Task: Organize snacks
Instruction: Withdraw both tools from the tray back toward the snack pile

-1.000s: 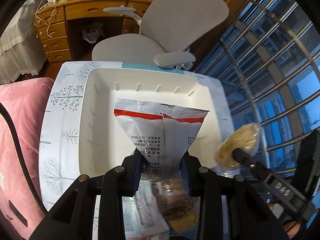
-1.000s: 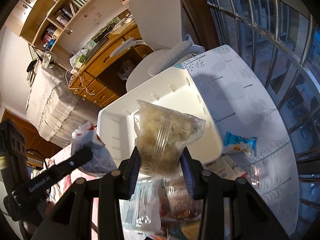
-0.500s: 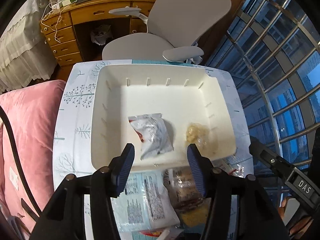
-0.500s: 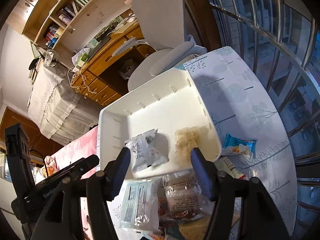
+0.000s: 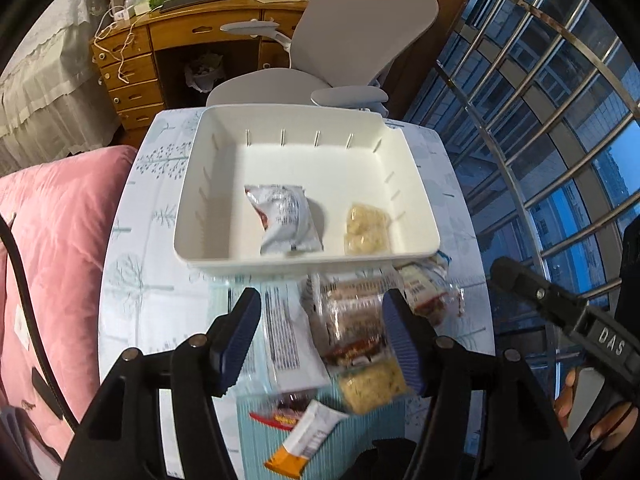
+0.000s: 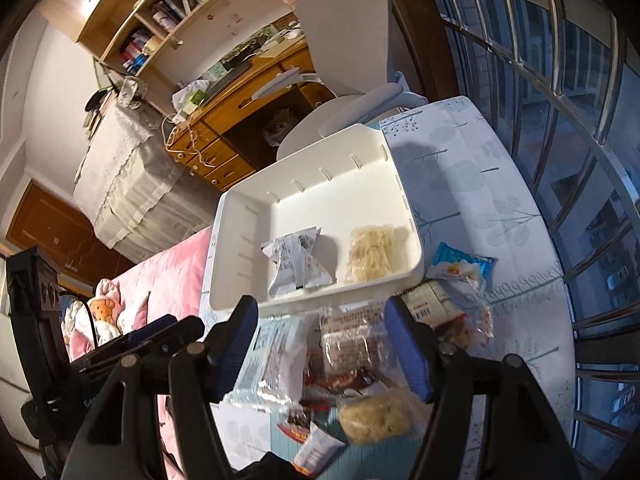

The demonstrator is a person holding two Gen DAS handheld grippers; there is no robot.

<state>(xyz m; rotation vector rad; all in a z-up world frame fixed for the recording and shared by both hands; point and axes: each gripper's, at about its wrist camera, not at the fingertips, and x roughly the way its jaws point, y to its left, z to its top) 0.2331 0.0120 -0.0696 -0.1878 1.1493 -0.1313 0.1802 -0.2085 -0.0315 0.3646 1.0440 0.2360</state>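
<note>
Right now the left gripper [image 5: 320, 338] and right gripper [image 6: 322, 342] both gape wide, holding nothing, above the snack pile [image 5: 352, 344]. Farther on, the white bin [image 5: 208, 184] holds a silver packet [image 5: 286, 222] beside a clear cake packet [image 5: 366, 230]. Beyond the table [image 6: 480, 184] stands a grey chair [image 5: 360, 20].
</note>
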